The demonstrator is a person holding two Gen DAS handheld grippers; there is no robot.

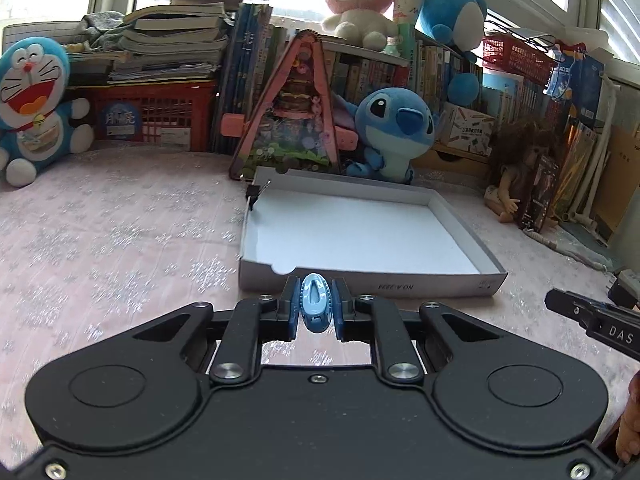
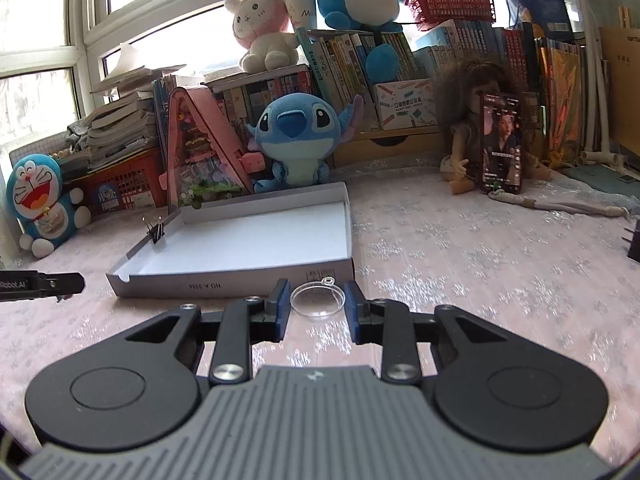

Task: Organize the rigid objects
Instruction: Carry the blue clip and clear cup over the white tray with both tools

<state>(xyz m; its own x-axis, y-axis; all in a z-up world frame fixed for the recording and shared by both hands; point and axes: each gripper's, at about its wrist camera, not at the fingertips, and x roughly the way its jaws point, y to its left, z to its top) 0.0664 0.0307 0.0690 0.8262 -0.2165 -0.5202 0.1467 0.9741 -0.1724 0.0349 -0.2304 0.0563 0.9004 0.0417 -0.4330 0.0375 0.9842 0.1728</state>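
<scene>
On a pink, snowflake-patterned tablecloth (image 1: 120, 240), a shallow white cardboard box (image 1: 440, 200) lies open and serves as the landmark. Far left of the box sits a Doraemon plush (image 1: 34, 104) against a red crate (image 1: 160, 116) piled with books. On the box's left wall stands one black binder clip (image 1: 253, 194), clipped to the rim. Just behind the box's far left corner leans a pink triangular toy house (image 1: 294, 120), and beside it, directly behind the box, a blue Stitch plush (image 1: 394, 124). Above them, on the bookshelf, a pink rabbit plush (image 1: 356, 0) and a round blue plush (image 1: 452, 8) bring the soft toys to four. Right of the box, a brown-haired doll (image 2: 472, 132) sits with one phone (image 2: 502, 144) propped against it.

In front of the box's near wall, the left gripper (image 1: 316, 306) is pressed together on a small light-blue plastic clip (image 1: 316, 304), held clear above the cloth. The right gripper (image 2: 316, 304) pinches a clear round disc (image 2: 317, 300) by its edges, also before the near wall. Nothing stands between either gripper and the box.
</scene>
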